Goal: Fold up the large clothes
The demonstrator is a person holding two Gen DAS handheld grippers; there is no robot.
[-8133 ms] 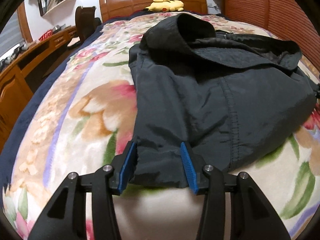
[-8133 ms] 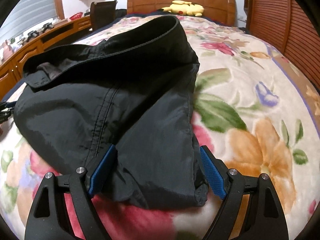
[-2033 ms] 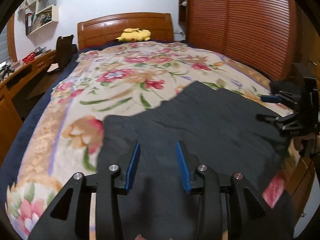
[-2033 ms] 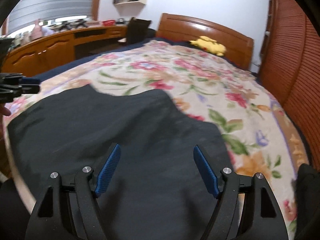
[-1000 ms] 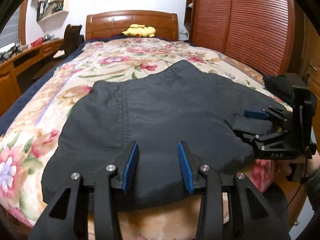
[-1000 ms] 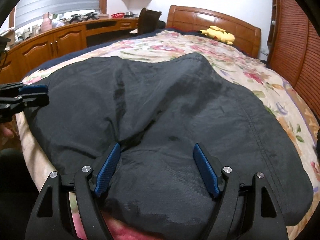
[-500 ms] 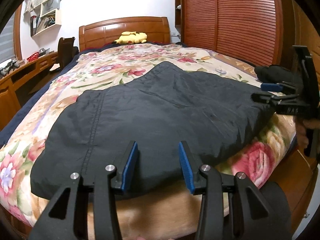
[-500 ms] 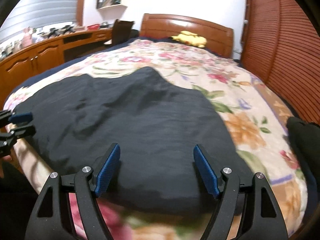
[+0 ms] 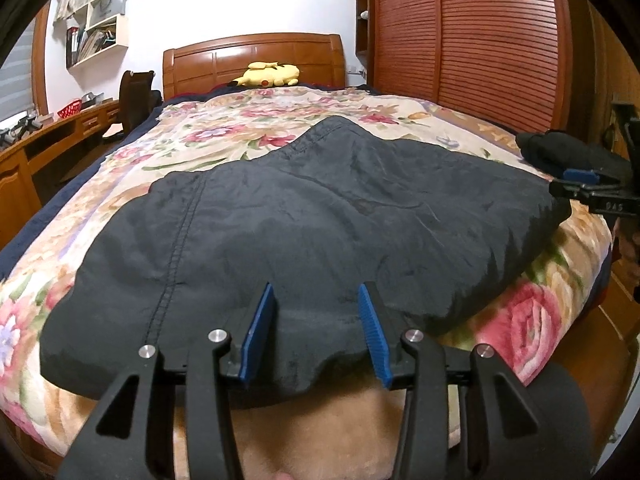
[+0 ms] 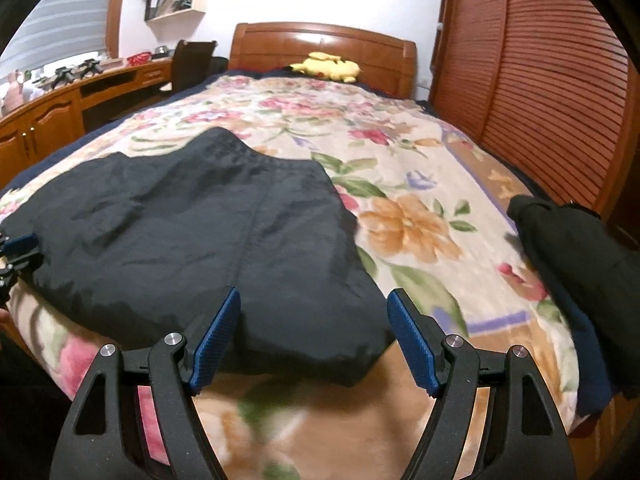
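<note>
- Fingers of the left gripper [image 9: 316, 332] are seen parted at moderate width over the near hem of the dark garment [image 9: 320, 216], cloth lying between them; pad contact cannot be told.
- The right gripper [image 10: 316, 340] is held wide open at the garment's near right corner, nothing gripped.
- The garment is spread at the foot of the floral bed [image 10: 400, 168], with a yellow plush toy [image 10: 326, 66] at its headboard.

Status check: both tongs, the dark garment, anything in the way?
Left tongs open over near hem. Right tongs open, empty. Dark garment spread flat on floral bedspread. Second dark bundle at bed's right edge.
</note>
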